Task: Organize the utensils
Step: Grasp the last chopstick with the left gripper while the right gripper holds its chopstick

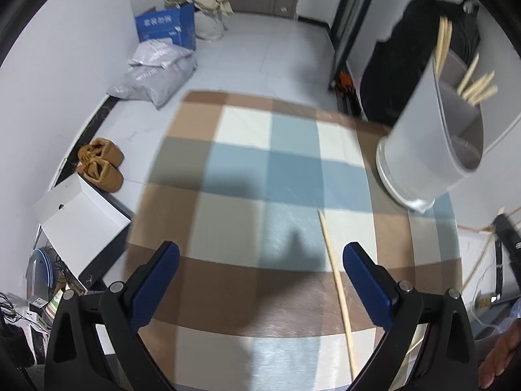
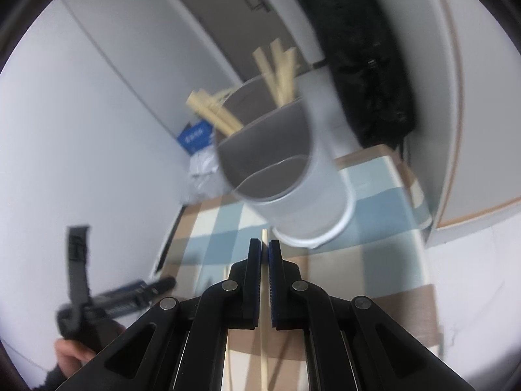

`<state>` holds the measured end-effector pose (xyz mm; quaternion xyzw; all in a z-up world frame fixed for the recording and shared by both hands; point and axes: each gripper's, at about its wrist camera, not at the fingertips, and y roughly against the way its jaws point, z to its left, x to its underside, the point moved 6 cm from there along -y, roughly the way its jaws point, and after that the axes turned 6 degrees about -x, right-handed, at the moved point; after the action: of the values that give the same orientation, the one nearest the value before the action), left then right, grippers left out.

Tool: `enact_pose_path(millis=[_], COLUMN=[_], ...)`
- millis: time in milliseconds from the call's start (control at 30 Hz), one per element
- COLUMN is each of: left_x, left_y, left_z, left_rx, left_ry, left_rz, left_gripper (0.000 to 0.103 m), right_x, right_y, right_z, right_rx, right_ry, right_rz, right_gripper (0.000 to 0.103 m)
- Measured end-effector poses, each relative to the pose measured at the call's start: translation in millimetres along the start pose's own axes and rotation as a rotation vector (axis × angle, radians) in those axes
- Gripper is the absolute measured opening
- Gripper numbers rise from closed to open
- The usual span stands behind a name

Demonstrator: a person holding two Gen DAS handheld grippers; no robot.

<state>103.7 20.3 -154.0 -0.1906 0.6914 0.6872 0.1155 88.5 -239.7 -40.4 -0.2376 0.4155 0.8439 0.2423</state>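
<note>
Though blurred, chopstick (image 2: pixel 264 293) between jaws

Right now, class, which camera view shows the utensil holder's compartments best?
The right wrist view: it looks into the utensil holder, showing the divider and chopsticks standing in the far sections. The left wrist view shows the holder at the frame's right edge, tilted and partly cut off.

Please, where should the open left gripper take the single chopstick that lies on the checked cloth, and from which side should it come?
Judging from the left wrist view, grip the chopstick near its middle, coming from above with the left gripper turned so its fingers close across the thin shaft. It lies flat on the checked cloth, apart from the utensil holder, so nothing seems to block a top approach.
</note>
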Motion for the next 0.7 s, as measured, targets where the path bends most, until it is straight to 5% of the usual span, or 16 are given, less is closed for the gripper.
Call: enact_pose_path(millis=[300, 700], left_x=[6.4, 0.0], left_y=[-29.3, -43.0], left_z=[-21.5, -35.5], left_rx=[-0.015, -0.099], left_ry=[-0.037, -0.089], left_rz=[0.133, 0.191], left_gripper=[0.088, 0.053], right_x=[-9.2, -13.6], right_y=[37.9, 53.3], right_z=[-16.6, -14.2], right_rx=[-0.037, -0.085], right_ry=[-0.053, -0.019], right_rz=[-0.096, -0.119], right_gripper=[0.003, 0.003])
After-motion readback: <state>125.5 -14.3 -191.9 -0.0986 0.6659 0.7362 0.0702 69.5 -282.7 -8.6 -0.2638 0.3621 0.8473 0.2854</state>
